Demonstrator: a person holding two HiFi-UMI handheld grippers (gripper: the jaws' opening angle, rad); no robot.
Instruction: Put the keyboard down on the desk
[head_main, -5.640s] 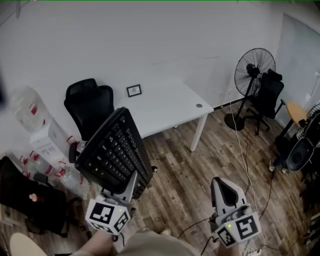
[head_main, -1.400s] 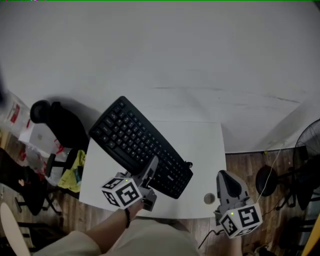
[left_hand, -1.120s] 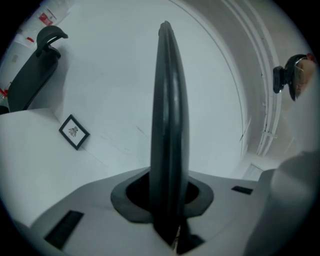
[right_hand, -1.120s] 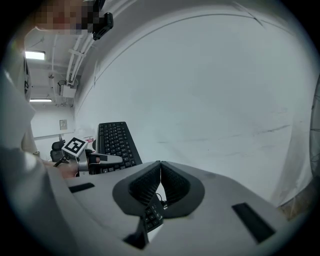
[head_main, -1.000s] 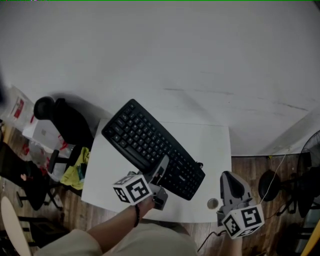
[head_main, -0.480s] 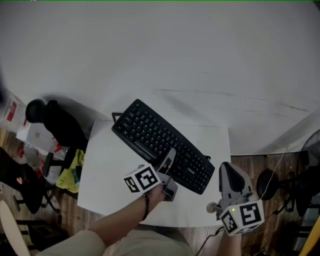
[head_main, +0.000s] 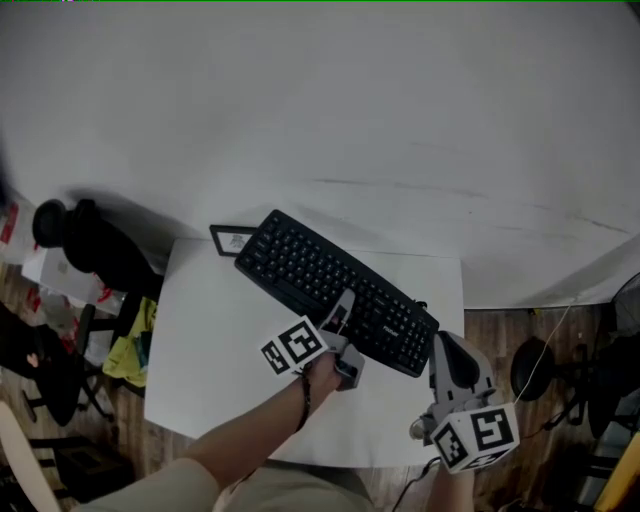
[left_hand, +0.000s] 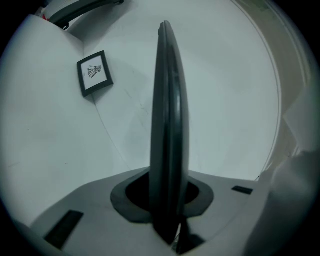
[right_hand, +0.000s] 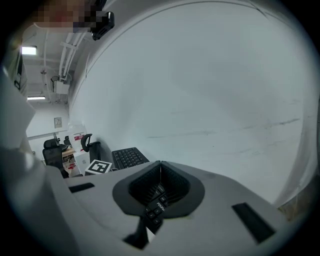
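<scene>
**Black keyboard gripped slantwise over the white counter**

The keyboard (head_main: 335, 300) is black, long and slim, and packed with low dark keys. It has a gently curved near edge. It is over the white counter (head_main: 200, 340), with one end just beside a small framed card (head_main: 231, 239). Whether its underside rests on the counter cannot be told.

The left gripper (head_main: 345, 305) takes the keyboard by its near long edge, about midway along and apart from the card. Its fingers (left_hand: 90, 202) stand only narrowly apart, clamped on the thin body. The left gripper view shows that body edge-on between them.

The right gripper (head_main: 448, 350) is at the keyboard's end farthest from the card. Its fingers (right_hand: 132, 187) meet tip to tip and grip nothing. Whether they touch that end is unclear.

In the head view the keys face up. The long axis runs diagonally, from beside the card at the back left toward the right and nearer the person.
</scene>
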